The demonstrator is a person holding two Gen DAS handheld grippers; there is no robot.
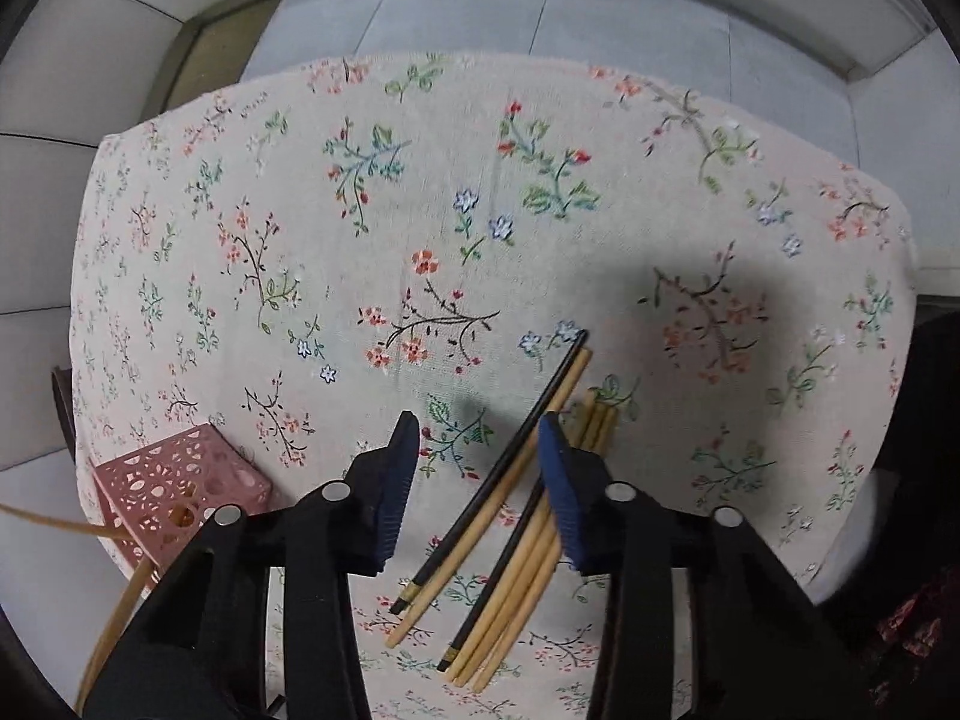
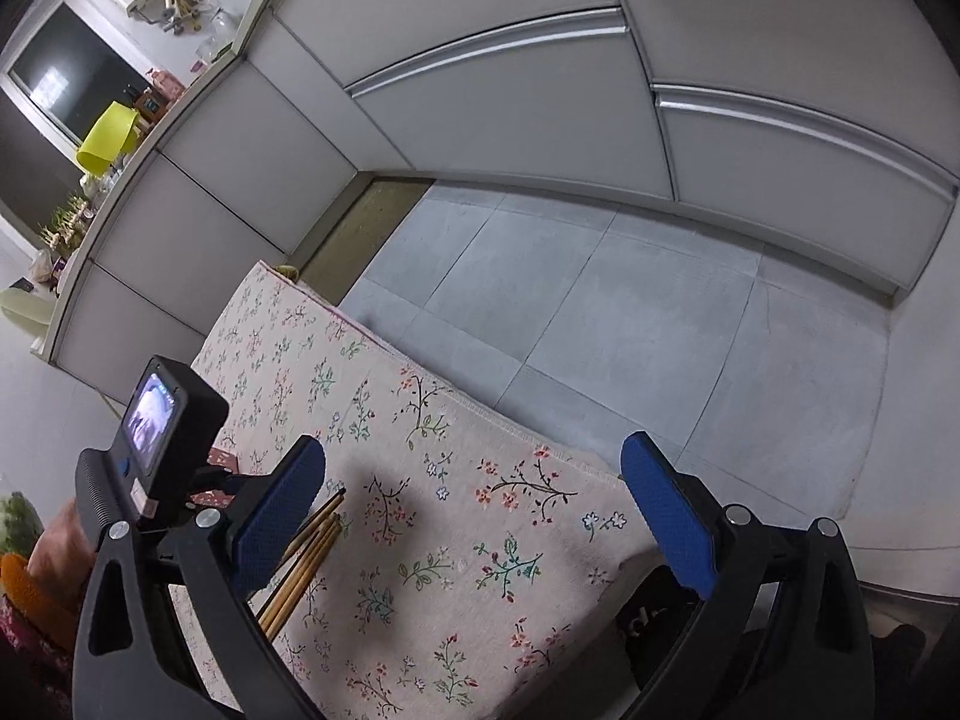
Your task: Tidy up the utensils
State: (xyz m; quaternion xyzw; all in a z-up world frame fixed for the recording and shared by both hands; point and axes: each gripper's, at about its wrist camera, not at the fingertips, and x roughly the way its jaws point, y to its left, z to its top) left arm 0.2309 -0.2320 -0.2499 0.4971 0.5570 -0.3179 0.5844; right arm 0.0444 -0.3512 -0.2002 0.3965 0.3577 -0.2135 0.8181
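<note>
A woven, matt cloth (image 1: 420, 192) printed with flowers is being seen over the table. Pale, smooth wooden chopsticks (image 1: 528, 570) are lying on it beside glossy black ones (image 1: 510, 456) with gilt bands. A pink, matt plastic holder (image 1: 174, 486) is pierced with holes. Matt black plastic is forming the left gripper (image 1: 480, 456) and right gripper (image 2: 474, 480), with ribbed blue rubbery pads (image 1: 561, 474) and shiny metal rivets (image 1: 336, 491). Cabinets (image 2: 480, 90) are showing smooth grey fronts with brushed metal handles (image 2: 486, 45); the floor tiles (image 2: 630, 312) are looking matt.
</note>
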